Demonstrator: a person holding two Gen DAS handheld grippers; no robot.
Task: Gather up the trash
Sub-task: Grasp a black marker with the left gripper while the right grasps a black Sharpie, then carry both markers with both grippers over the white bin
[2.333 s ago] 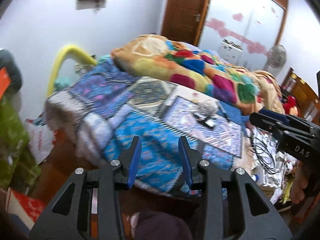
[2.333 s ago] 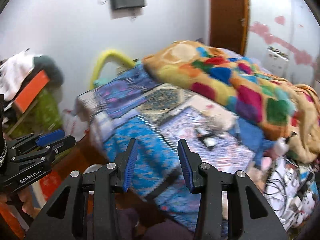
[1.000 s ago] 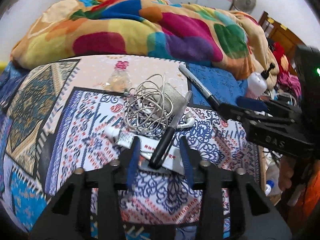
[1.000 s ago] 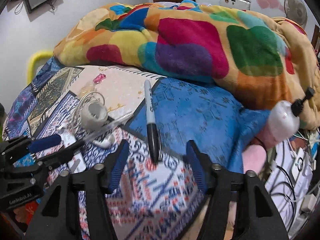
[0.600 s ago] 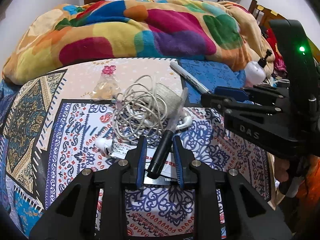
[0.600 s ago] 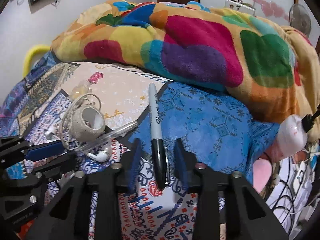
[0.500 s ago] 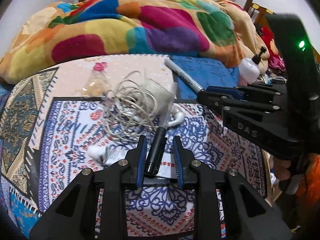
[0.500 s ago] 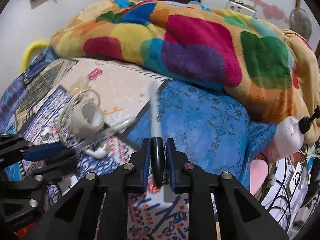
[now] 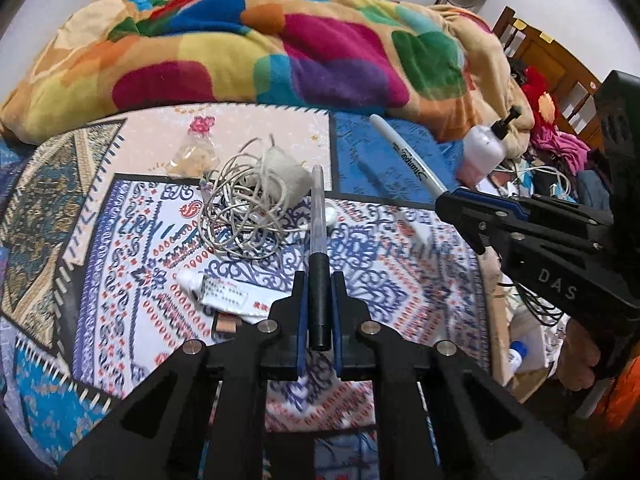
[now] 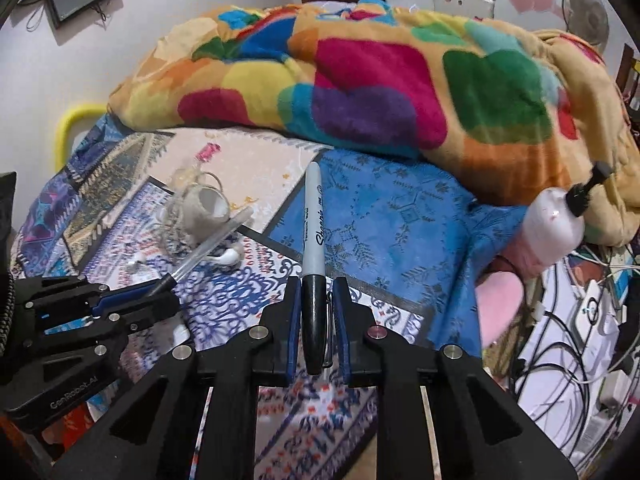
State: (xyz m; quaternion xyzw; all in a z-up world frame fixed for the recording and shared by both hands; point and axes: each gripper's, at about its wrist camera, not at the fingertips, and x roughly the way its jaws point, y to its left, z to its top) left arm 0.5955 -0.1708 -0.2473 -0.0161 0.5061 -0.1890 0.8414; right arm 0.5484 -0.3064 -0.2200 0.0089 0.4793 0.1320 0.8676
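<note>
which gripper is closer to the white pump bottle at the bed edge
Right. The right gripper, shut on the black marker, sits nearer the pump bottle. The left gripper, shut on a clear pen, is farther away, beyond the right one.

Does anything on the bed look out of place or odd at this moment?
Yes. A tangled white cable lies heaped around a tape roll, and a pump bottle lies tipped over at the bed's edge. Nothing looks spilled or broken.

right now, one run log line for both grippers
left gripper: shut on clear pen | right gripper: shut on black marker | both: just closed
</note>
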